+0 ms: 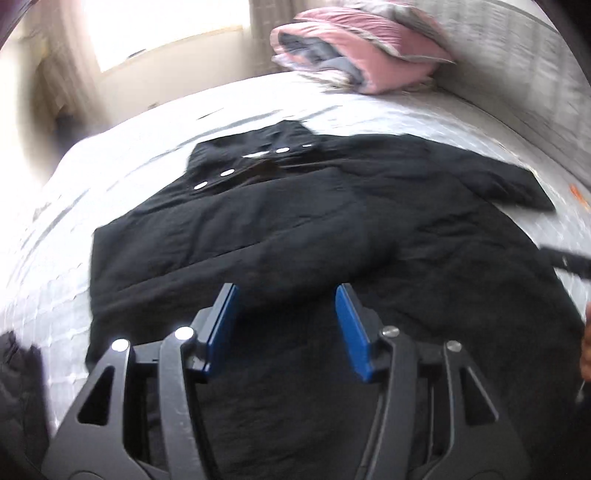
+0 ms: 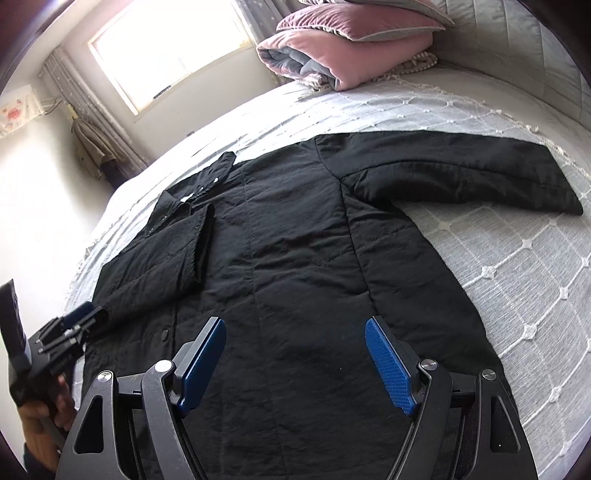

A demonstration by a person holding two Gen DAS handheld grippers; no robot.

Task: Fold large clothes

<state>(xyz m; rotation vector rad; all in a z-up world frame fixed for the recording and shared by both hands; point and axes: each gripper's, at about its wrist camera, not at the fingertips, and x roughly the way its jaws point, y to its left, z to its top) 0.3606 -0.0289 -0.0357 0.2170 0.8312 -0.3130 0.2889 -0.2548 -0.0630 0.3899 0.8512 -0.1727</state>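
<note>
A large black padded coat point(image 2: 295, 251) lies flat on the bed, collar toward the window. Its left sleeve point(image 2: 162, 266) is folded in over the body. Its right sleeve point(image 2: 461, 173) stretches out to the right on the bedspread. In the left wrist view the coat point(image 1: 295, 229) is blurred and shows white snap buttons point(image 1: 227, 172) near the collar. My left gripper point(image 1: 284, 321) is open and empty above the coat's lower part; it also shows in the right wrist view point(image 2: 70, 328) at the coat's left hem. My right gripper point(image 2: 295, 358) is open and empty above the hem.
The bed has a grey quilted bedspread point(image 2: 517, 280). A folded pink and grey duvet point(image 2: 317, 55) and a pillow point(image 2: 362, 22) lie at the head. A padded headboard point(image 2: 517, 44) runs along the right. A window point(image 2: 166, 48) and curtains are behind.
</note>
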